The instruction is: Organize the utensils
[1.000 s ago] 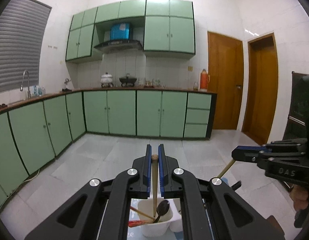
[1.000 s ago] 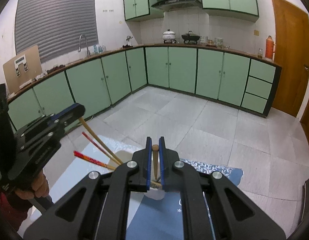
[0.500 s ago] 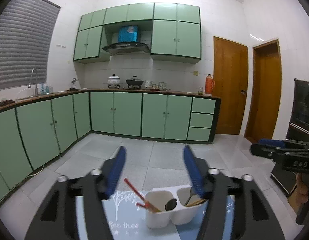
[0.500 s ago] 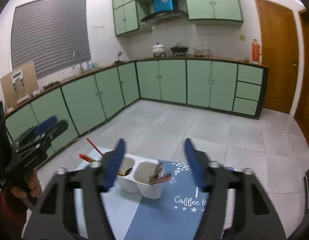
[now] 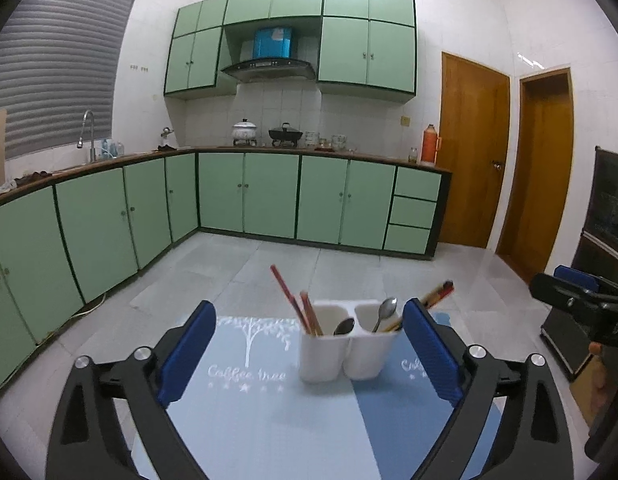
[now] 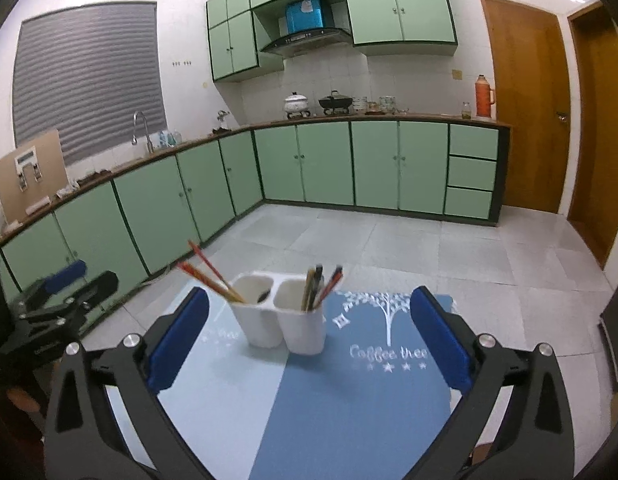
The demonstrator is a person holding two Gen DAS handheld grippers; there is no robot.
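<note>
Your utensil holder (image 5: 349, 344) hides the lower ends of the chopsticks (image 5: 297, 304) and spoons (image 5: 383, 312). Your right gripper (image 5: 589, 304) is cut off at the frame edge. Mat lettering (image 6: 389, 354) blurred.

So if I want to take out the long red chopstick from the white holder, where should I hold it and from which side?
Grip the red chopstick on its bare upper shaft, well above the rim of the white holder. It leans up and to the left out of the left cup, clear of the other sticks there, so probably come from above and the left with an open claw, pads across the shaft, then pull along its slant.
</note>
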